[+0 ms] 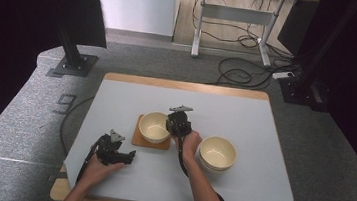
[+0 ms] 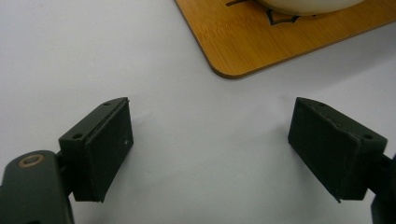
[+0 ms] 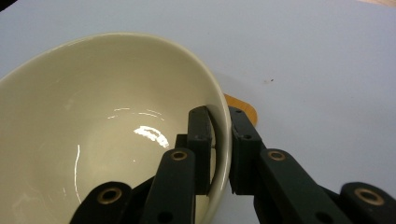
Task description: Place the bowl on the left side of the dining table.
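A cream bowl (image 1: 154, 126) sits on a square wooden coaster (image 1: 138, 139) in the middle of the table. My right gripper (image 1: 171, 125) is shut on the bowl's right rim (image 3: 223, 116), one jaw inside the bowl (image 3: 93, 116) and one outside. A stack of cream bowls (image 1: 217, 153) stands to the right of the person's right hand. My left gripper (image 1: 129, 155) rests on the table near the front left, open with nothing between its jaws (image 2: 210, 154). A corner of the coaster (image 2: 261, 42) lies just beyond it.
The grey table top (image 1: 245, 117) has a wooden edge. Beyond the table lie a carpeted floor, cables (image 1: 242, 74) and a desk frame (image 1: 235, 16). A black stand base (image 1: 74, 64) is at the far left.
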### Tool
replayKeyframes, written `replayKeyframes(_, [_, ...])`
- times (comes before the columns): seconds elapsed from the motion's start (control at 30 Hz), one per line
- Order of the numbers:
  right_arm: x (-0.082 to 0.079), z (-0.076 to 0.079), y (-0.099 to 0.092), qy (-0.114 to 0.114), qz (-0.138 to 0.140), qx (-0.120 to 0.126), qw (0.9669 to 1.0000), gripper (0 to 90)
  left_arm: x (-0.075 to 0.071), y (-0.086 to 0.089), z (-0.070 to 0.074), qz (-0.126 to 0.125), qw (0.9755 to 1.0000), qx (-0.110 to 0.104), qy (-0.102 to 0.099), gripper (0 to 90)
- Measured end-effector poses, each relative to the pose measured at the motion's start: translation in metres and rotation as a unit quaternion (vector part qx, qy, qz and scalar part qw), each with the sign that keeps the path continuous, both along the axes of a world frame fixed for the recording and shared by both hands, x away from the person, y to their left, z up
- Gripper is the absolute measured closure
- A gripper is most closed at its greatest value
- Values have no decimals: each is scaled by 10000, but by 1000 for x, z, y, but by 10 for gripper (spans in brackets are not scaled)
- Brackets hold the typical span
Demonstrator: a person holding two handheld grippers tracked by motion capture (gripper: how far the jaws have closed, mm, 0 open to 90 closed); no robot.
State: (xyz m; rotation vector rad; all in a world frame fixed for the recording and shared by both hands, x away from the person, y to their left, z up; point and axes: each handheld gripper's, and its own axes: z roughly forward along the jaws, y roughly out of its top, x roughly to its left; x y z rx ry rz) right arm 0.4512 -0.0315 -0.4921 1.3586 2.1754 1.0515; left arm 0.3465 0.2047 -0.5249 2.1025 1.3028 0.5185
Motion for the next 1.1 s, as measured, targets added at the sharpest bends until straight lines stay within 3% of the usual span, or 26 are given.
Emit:
replayKeyframes(0.2, [0, 0, 0, 41, 17, -10, 10000, 784, 0, 0, 0, -1, 10000, 0, 3, 140])
replayKeyframes(0.4, [-2, 1, -4, 35, -128, 61, 9999, 479, 0, 0, 0, 0, 10000, 0, 4, 140])
replayKeyframes(0.53, [-7, 7, -8, -203, -474, 60, 9986, 292, 0, 0, 0, -6, 10000, 4, 13, 140])
replayKeyframes(0.6, [-9, 12, -10, -200, -412, 180, 9988, 269, 0, 0, 0, -2, 10000, 7, 12, 140])
replayKeyframes(0.83, [-16, 24, -10, -155, -66, 44, 9998, 195, 0, 0, 0, -8, 10000, 4, 16, 140])
replayKeyframes(1.1, [-19, 34, -13, -278, 35, -36, 9996, 162, -1, 0, 0, -1, 10000, 3, -12, 144])
